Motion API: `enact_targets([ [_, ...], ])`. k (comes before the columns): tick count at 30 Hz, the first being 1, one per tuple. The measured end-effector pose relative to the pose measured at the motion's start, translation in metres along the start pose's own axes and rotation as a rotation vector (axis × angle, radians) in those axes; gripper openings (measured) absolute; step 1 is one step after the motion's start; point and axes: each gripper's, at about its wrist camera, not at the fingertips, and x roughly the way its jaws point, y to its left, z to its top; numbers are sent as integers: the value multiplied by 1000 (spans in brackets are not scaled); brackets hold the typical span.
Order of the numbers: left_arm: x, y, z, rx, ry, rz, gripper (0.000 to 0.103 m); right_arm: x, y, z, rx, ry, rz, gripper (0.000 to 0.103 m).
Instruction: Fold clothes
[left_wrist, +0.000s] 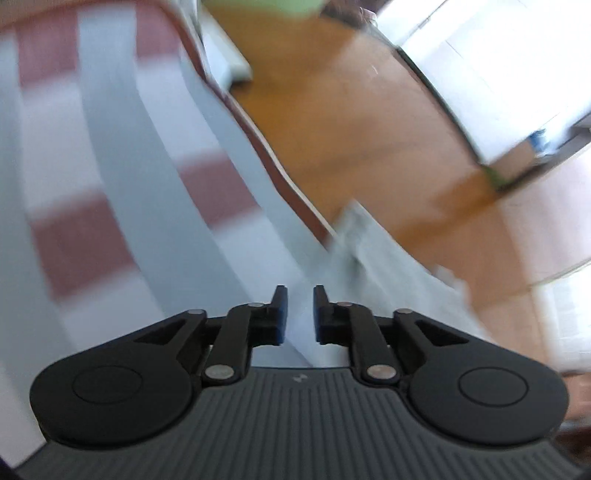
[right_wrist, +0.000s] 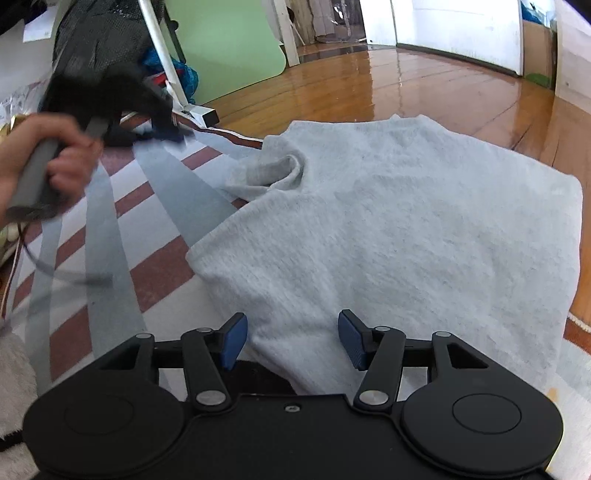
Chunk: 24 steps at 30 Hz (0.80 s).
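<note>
A pale grey sweater lay spread flat on the striped rug, its far edge reaching the wooden floor. My right gripper hung released over the sweater's near hem, while my left gripper, nearly clenched and empty, hovered above the rug beside it.

Your left gripper points steeply downward, its jaws drawn close with only a narrow gap and nothing pinched between the pads. Your right gripper tilts down likewise, jaws spread wide and gripping nothing. Your left hand is wrapped around its gripper's handle.
</note>
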Motion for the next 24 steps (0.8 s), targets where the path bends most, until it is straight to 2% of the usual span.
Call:
enact_targets([
  [2, 7, -18, -1, 66, 10, -34, 46, 1, 2, 3, 14, 8, 57, 63],
  [4, 14, -36, -4, 139, 17, -49, 61, 2, 6, 6, 23, 13, 101, 63],
  [6, 24, -45, -9, 178, 54, -66, 62, 2, 9, 8, 36, 7, 119, 62],
  [9, 50, -47, -15, 177, 141, -82, 63, 0, 10, 8, 40, 0, 115, 62],
  [11, 52, -47, -23, 162, 167, -81, 63, 1, 11, 7, 18, -12, 84, 61],
  [12, 50, -44, -28, 148, 169, -81, 63, -4, 13, 7, -3, -60, 31, 60],
  [14, 50, -38, -37, 99, 182, -111, 60, -17, 17, 6, -46, -182, -93, 58],
  [15, 50, -40, -39, 93, 181, -127, 60, -19, 17, 7, -47, -197, -120, 58],
  [17, 51, -45, -43, 82, 176, -157, 56, -21, 14, 10, -42, -207, -160, 58],
  [19, 54, -50, -44, 110, 127, -133, 54, -18, 8, 12, -9, -187, -168, 58],
  [20, 59, -53, -44, 121, 114, -124, 51, -16, 5, 11, 11, -177, -172, 58],
  [21, 63, -55, -45, 132, 109, -116, 45, -15, 2, 11, 32, -166, -170, 58],
  [22, 68, -58, -46, 144, 109, -114, 30, -15, 0, 9, 51, -158, -165, 58],
  [23, 71, -60, -47, 158, 106, -107, 10, -15, -1, 7, 62, -153, -159, 58],
  [24, 74, -64, -48, 180, 93, -79, 3, -16, -2, 5, 72, -147, -154, 58],
])
